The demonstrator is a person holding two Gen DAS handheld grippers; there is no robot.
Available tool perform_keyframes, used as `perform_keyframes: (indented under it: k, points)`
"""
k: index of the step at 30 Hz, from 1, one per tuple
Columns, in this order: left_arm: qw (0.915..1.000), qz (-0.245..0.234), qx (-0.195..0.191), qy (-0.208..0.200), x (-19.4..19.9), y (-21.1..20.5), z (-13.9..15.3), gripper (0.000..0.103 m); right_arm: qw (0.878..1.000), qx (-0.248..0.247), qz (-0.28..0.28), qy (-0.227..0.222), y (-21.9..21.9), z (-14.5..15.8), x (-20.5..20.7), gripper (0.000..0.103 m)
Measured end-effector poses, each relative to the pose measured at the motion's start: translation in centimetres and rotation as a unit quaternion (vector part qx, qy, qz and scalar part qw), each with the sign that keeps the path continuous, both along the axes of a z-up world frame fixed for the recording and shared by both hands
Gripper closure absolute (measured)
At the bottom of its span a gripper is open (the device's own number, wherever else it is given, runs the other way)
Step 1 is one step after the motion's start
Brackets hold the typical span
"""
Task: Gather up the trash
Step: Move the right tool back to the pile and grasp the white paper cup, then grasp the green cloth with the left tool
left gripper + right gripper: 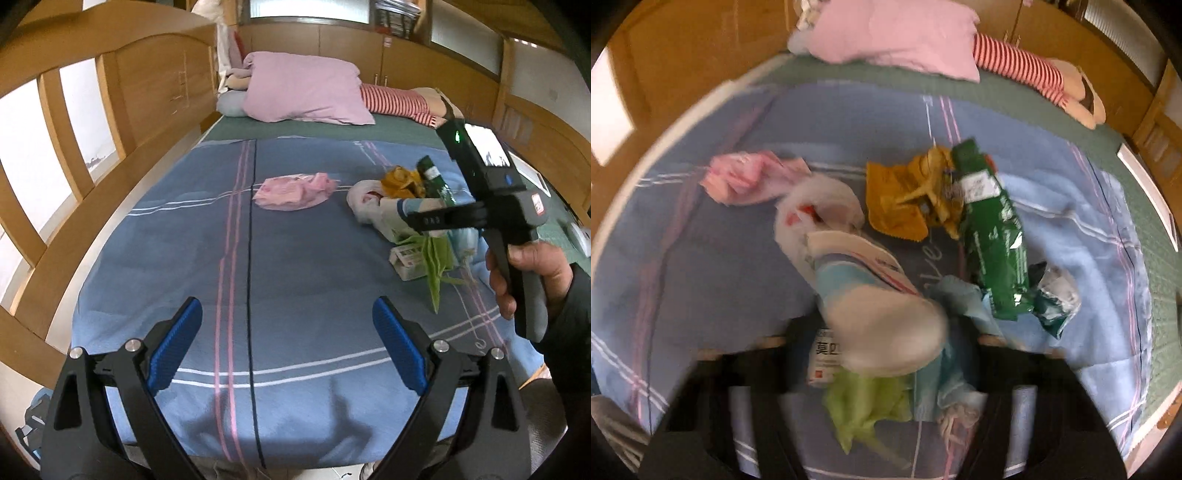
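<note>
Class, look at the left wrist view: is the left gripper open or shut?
Open. The left gripper has its two blue ribbed pads wide apart, with only the blue striped bedsheet showing between them.

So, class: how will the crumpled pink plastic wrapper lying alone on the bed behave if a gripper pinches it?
The crumpled pink plastic wrapper looks thin and creased, so probably floppy and light. Its glossy film may slip between pads.

Bed [295, 295] with blue striped cover. Lying on it: pink pillow [303, 88] at the head, pink wrapper [291, 190], yellow wrapper [897, 199], green packet [993, 236], white bag [812, 210].
</note>
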State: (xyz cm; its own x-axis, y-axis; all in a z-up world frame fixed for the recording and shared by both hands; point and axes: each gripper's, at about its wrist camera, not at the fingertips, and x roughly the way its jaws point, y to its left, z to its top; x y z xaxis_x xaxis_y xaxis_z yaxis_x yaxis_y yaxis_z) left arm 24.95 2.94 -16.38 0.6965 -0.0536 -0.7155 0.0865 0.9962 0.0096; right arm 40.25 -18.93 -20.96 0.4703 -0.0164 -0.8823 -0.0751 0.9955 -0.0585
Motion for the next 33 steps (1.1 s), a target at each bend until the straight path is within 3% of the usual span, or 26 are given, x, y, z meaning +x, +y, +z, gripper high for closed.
perform_keyframes:
  k: [6, 13, 18, 25, 33]
  points:
    - [1.0, 0.004, -0.002, 0.004, 0.5, 0.2, -0.4, 0.01, 0.999, 0.033, -0.026, -0.019, -0.9, 1.2, -0.5, 0.049]
    - [0.9999, -0.012, -0.001, 0.003, 0.5, -1.5, -0.2, 0.01, 0.988, 0.133, -0.033, -0.066, -3.3, 6.6, -4.2, 0.049]
    - [0.9986, -0.053, 0.004, -0.002, 0.5, -4.4, -0.4, 0.01, 0.979, 0.162, -0.075, -0.099, -7.2, 9.1, -8.8, 0.049]
    - [0.9925, -0.119, -0.027, 0.007, 3.0, -10.6, -3.0, 0.01, 0.971, 0.167, -0.138, -0.101, -12.9, 8.4, -16.0, 0.049]
    - [0.9912, -0.11, -0.055, 0.047, 8.3, -15.1, -7.3, 0.01, 0.961, 0.184, -0.183, -0.1, -17.2, 7.0, -20.1, 0.049]
